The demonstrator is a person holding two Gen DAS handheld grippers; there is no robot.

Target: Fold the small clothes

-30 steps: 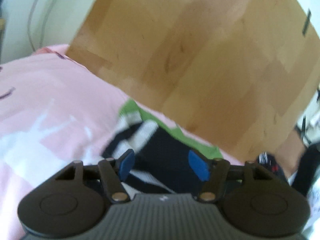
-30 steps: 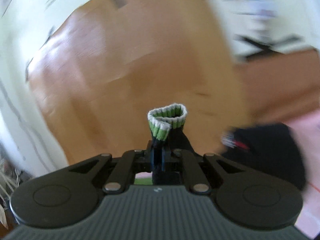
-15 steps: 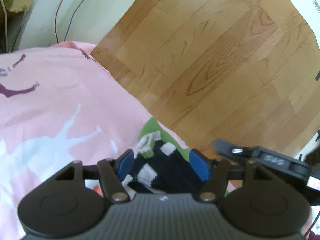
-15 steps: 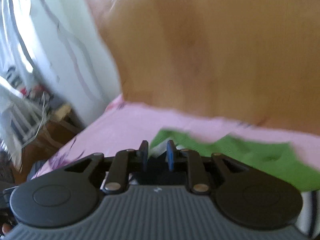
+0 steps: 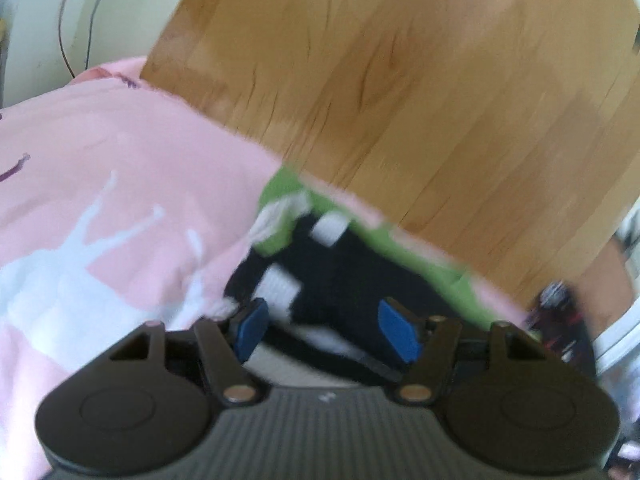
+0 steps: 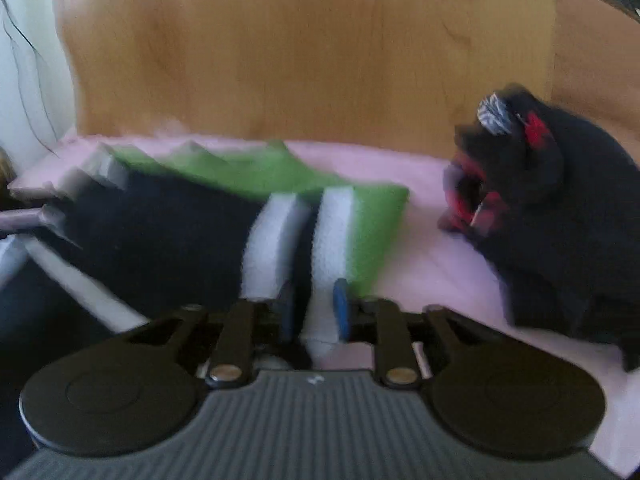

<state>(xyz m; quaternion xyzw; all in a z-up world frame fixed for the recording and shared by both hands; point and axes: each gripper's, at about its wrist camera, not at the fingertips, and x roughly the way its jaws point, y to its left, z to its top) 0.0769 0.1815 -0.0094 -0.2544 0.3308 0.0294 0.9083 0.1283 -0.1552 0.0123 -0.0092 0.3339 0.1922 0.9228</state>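
A black sock [image 6: 160, 240] with white bands and a green toe and cuff lies on a pink sheet [image 5: 120, 152] printed with pale shapes, close to the sheet's far edge, where the wood floor [image 5: 400, 80] begins. In the right wrist view the sock runs from left to right, its black body on the left, two white bands side by side near the middle and green cloth at the right end and along the far side. The right gripper [image 6: 312, 312] is low over the sock with its blue pads [image 6: 341, 308] a narrow gap apart; its jaws are opening, and a white band of the sock sits between them, though the blur hides whether the pads touch the cloth. In the left wrist view the left gripper [image 5: 324, 330] hangs over the near end of the same sock with its blue pads [image 5: 396, 332] well apart; the black and white cloth shows in the gap and beyond it, and neither pad presses on it. Green cloth edges the sock on the far and right sides in that view. To the right of the sock, apart from it on the sheet, sits a black bundle [image 6: 560, 220] with red marks and a small striped patch on top; what garment it is cannot be told. Both views are blurred. A pale wall [image 5: 40, 40] with thin cables [image 5: 62, 40] stands at the far left.
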